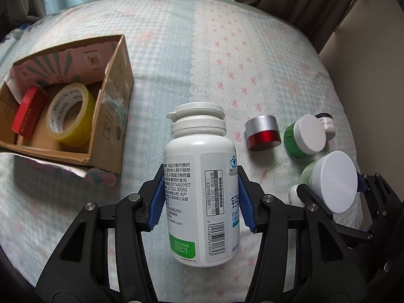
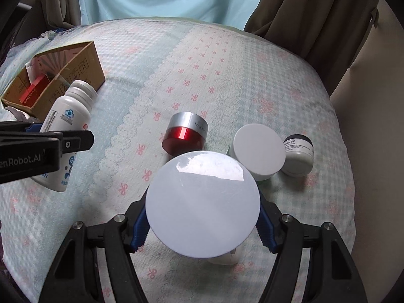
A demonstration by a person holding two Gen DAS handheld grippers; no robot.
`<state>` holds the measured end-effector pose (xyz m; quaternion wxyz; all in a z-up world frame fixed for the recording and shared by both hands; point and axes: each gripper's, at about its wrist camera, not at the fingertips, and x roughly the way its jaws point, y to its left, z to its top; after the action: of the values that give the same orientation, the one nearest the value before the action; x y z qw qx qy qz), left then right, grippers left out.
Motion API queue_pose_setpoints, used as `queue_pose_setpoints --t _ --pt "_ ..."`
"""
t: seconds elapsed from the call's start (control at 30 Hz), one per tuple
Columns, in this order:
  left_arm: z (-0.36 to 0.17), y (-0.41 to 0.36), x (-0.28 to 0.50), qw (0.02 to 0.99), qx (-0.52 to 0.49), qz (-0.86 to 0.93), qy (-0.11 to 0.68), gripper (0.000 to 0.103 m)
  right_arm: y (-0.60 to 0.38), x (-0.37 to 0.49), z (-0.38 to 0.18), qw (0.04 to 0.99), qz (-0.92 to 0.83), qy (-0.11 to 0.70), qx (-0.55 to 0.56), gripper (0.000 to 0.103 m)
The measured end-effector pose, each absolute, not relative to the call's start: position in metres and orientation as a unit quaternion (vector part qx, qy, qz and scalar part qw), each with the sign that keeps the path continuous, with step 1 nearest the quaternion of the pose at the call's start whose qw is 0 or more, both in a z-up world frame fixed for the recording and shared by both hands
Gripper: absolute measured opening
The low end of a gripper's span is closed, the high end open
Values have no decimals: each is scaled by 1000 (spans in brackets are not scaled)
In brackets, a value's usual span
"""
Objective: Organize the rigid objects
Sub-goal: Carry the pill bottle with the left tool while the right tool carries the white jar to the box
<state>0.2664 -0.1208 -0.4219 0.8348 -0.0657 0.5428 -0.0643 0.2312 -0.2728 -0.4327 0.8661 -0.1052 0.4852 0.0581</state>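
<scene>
Pastel bedding covers the bed (image 1: 176,58), with a cardboard box (image 1: 111,116) at its left already holding a tape roll (image 1: 72,117) and a red carton (image 1: 27,116). Left gripper (image 1: 200,197) has its jaws clamped on a white supplement bottle (image 1: 199,184); right gripper (image 2: 203,224) grips a white-lidded jar (image 2: 202,209) — both held above the bedding. I judge the sorting partly done: 3 jars remain out — a red-and-silver jar (image 2: 185,133), a green jar (image 1: 304,137) and a small grey jar (image 2: 298,155).
</scene>
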Motion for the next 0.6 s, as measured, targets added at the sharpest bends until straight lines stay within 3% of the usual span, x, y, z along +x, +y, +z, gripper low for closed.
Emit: queue_pose_setpoints --t 0.37,0.6 --pt "-276 -77 232 860 -73 -67 501 47 -244 215 -304 876 49 477 -47 66" --pt "-222 -17 233 874 -82 -61 475 47 -192 223 -244 889 65 451 -55 66"
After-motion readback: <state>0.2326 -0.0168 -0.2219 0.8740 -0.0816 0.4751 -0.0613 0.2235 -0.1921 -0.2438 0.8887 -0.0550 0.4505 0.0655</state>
